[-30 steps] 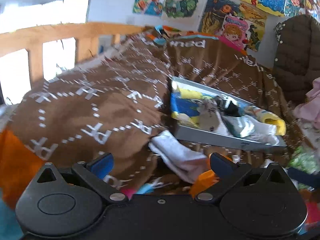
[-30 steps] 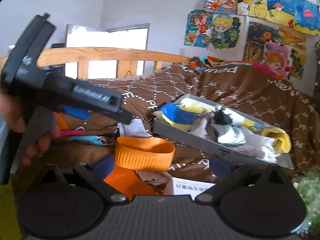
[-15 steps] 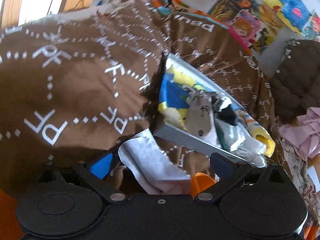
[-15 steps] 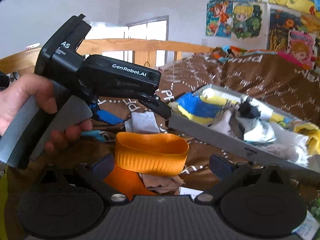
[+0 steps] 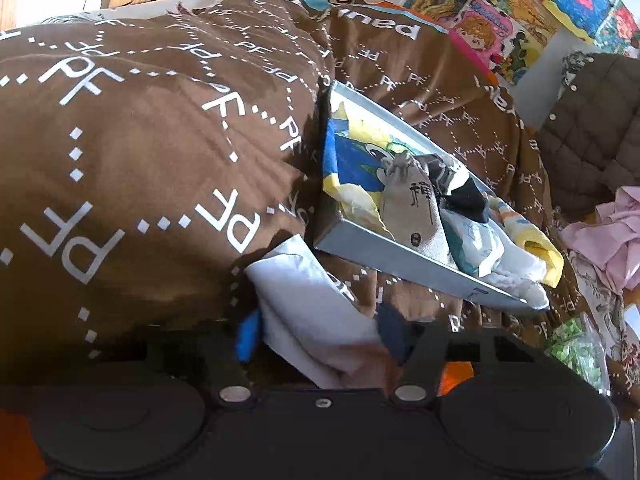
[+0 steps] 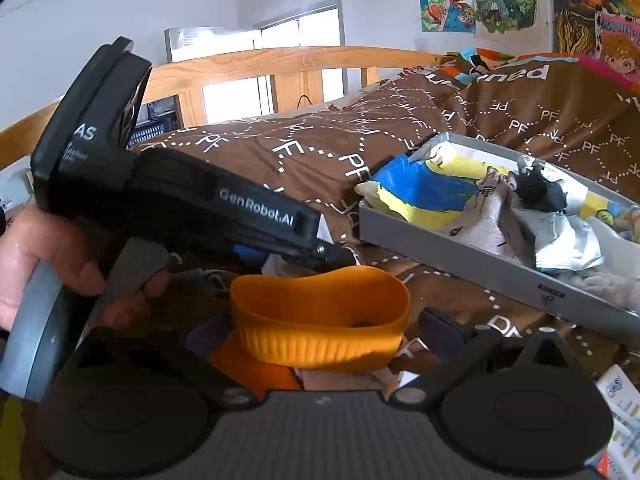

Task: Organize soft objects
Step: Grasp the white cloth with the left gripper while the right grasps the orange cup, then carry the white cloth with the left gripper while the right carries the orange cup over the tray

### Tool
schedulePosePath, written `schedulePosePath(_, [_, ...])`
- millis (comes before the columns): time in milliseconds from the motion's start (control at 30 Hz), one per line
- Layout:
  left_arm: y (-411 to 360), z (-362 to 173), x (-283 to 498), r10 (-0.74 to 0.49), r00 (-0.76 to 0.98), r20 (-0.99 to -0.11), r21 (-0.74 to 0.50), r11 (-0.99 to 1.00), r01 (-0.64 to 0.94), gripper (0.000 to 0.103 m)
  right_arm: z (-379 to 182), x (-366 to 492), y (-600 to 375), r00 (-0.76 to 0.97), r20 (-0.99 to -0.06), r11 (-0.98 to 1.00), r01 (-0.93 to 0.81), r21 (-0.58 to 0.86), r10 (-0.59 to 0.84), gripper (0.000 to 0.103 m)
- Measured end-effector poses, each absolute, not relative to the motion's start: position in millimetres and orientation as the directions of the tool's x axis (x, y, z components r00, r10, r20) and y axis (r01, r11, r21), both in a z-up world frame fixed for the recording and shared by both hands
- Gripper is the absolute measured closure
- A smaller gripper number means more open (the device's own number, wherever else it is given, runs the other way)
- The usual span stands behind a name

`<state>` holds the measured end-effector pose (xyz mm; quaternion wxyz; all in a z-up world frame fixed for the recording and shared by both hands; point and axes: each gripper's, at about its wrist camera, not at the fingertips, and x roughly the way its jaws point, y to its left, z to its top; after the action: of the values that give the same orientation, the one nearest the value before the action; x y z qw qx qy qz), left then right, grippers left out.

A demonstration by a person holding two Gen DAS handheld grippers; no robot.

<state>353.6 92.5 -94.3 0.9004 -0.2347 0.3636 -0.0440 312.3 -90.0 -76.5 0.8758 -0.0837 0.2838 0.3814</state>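
Note:
A grey box (image 5: 404, 268) lies on the brown bedspread and holds several socks and cloths; it also shows in the right wrist view (image 6: 460, 254). My left gripper (image 5: 320, 338) is down over a white sock (image 5: 312, 312) lying just in front of the box, its blue-padded fingers (image 5: 246, 334) closed in against the sock's sides. In the right wrist view the left gripper's body (image 6: 180, 200) crosses the left half. My right gripper (image 6: 324, 330) is open around the cuff of an orange sock (image 6: 320, 320), its pads standing off on both sides.
The brown bedspread (image 5: 132, 168) bulges high to the left of the box. A wooden bed rail (image 6: 280, 64) runs behind. A dark quilted jacket (image 5: 592, 132) and pink cloth (image 5: 616, 236) lie right. A green packet (image 5: 576, 348) and paper cards (image 6: 620, 408) lie near the right edge.
My left gripper has dropped lower onto the white sock and its fingers have closed in from wide open to the sock's sides. The right gripper stays open behind the orange sock, moved slightly closer.

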Motion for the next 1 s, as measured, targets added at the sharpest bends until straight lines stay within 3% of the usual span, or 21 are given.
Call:
schedulePosePath(433, [92,-100,352,-0.273,0.729,-0.628,-0.454,0.889,-0.058,0.075,-80,304,-93,0.562,-0.535,0.695,-0.716,0.067,0.631,0.024])
schedulePosePath(633, [90,-97,352,-0.302,0.724,-0.620,-0.447,0.895,-0.010,0.089,-76,303,-93,0.533,-0.566,0.681,-0.729,0.069,0.629,0.040])
schedulePosePath(1000, [84,-94,351,-0.286,0.728,-0.623,-0.399,0.917,0.018,0.090,-65,305,-104,0.534,-0.617,0.707,-0.705,0.052,0.578,0.072])
